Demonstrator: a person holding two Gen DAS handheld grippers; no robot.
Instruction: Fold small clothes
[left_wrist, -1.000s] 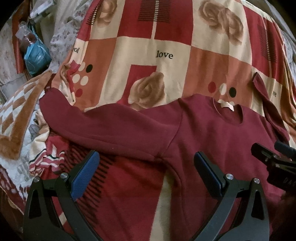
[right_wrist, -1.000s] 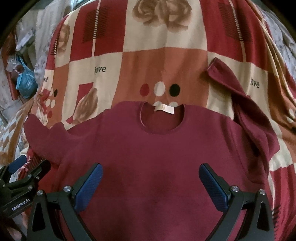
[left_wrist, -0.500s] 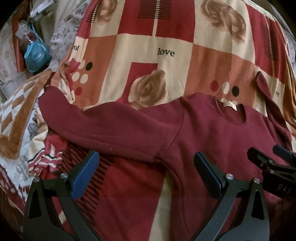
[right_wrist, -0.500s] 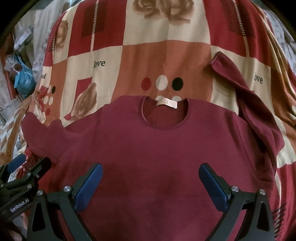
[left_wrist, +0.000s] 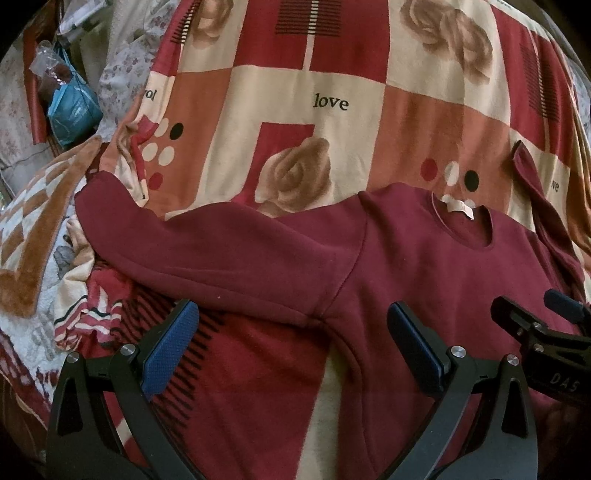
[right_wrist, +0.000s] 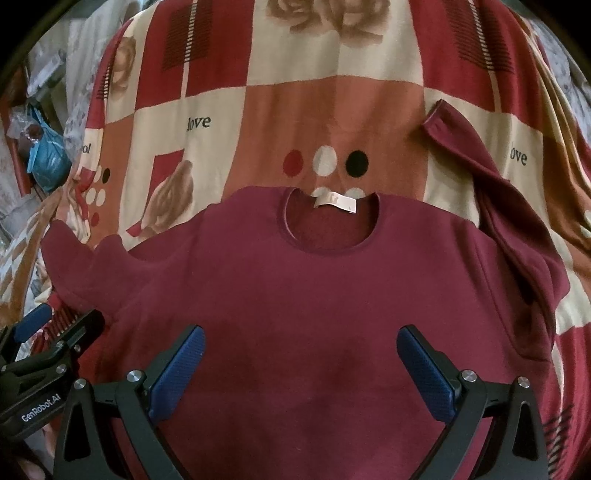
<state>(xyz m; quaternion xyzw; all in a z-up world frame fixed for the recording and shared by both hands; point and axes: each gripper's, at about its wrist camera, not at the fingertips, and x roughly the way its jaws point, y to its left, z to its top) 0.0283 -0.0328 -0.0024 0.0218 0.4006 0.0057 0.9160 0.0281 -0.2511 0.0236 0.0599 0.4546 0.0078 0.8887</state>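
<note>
A maroon long-sleeved sweatshirt (right_wrist: 314, 295) lies flat, front up, on a patterned blanket, its round neck and white label (right_wrist: 335, 201) pointing away. It also shows in the left wrist view (left_wrist: 424, 266). Its left sleeve (left_wrist: 207, 254) stretches out sideways. Its right sleeve (right_wrist: 491, 192) bends up and away. My left gripper (left_wrist: 291, 343) is open and empty, hovering over the left armpit. My right gripper (right_wrist: 301, 365) is open and empty over the lower chest. Each gripper shows at the edge of the other's view.
The red, cream and orange blanket (right_wrist: 332, 110) with roses and "love" print covers the bed. A brown and white checked blanket (left_wrist: 33, 206) lies bunched at the left. A blue plastic bag (left_wrist: 72, 110) and clutter sit at the far left.
Both grippers have moved slightly back over the sweatshirt, so it sits lower in the views. The garment has not moved. Both stay open.
</note>
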